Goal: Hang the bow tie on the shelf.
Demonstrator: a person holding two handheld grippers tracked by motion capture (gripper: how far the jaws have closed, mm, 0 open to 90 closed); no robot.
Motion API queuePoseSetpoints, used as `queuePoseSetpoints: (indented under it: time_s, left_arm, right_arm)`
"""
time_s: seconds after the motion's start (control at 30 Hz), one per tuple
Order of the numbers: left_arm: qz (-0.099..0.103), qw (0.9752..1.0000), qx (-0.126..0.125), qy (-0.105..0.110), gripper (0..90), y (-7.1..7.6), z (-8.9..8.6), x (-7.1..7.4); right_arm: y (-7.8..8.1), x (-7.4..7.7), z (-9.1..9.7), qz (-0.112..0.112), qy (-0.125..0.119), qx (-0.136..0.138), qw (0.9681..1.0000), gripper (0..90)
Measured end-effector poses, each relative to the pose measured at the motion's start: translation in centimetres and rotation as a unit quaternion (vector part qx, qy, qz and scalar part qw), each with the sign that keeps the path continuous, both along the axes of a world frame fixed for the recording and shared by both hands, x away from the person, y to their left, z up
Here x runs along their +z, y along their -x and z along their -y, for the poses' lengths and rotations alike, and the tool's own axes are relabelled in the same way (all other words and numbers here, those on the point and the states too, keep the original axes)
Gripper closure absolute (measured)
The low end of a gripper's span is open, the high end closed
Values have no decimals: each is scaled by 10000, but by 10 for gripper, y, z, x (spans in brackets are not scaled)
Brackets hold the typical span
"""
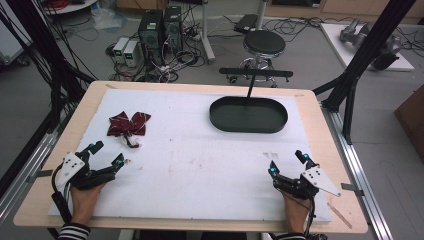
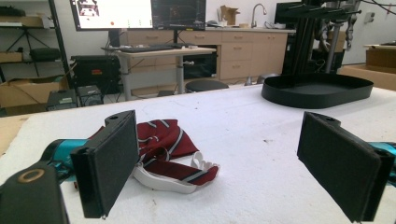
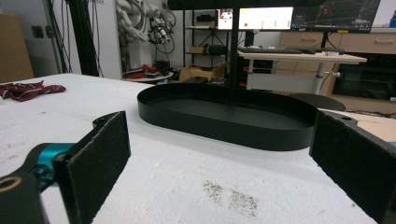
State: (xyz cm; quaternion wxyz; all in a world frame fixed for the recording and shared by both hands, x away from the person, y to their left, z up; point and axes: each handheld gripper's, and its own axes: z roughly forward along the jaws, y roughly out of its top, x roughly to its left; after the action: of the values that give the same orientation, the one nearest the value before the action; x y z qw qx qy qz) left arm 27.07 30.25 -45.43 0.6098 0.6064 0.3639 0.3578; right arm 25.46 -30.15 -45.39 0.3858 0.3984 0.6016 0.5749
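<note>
On the left of the white mat, a crumpled dark-red striped bow tie (image 1: pixel 128 125) with white strap was seen; left gripper (image 1: pixel 107 154) and right gripper (image 1: pixel 287 163) were held wide apart, empty.

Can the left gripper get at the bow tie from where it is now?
Probably yes: the left gripper is open, the bow tie lies just ahead of it on the white mat, and nothing stands between them.

The high view looks forward and down on the whole tabletop (image 1: pixel 200 165) from above. Both gripper views sit low, near its surface, facing the far side, and share the black tray (image 2: pixel 317 89) and the bow tie (image 2: pixel 163 140).
</note>
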Motion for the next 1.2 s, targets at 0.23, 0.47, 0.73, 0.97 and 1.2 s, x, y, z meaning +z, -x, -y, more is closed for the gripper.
queuePoseSetpoints:
  time_s: [0.23, 0.47, 0.73, 0.97, 1.2]
  left_arm:
    - [-1, 10000, -1, 2, 134, 0, 0, 0]
    - [3, 10000, -11, -19, 136, 0, 0, 0]
    - [-37, 10000, -25, -50, 136, -1, 0, 0]
    - [-270, 9996, -32, -84, 136, -5, 1, 2]
    - [-490, 9982, 71, -344, 136, -13, 2, 14]
  right_arm:
    - [1, 0, 0, 2, -37, -11, 10000, 43]
    - [1, 0, 0, 3, -36, -20, 10000, 43]
    - [1, 0, -1, -12, -7, -20, 10000, 43]
    - [1, 0, -1, 6, 37, -20, 10000, 43]
    - [0, 0, -1, 5, 25, -9, 10000, 43]
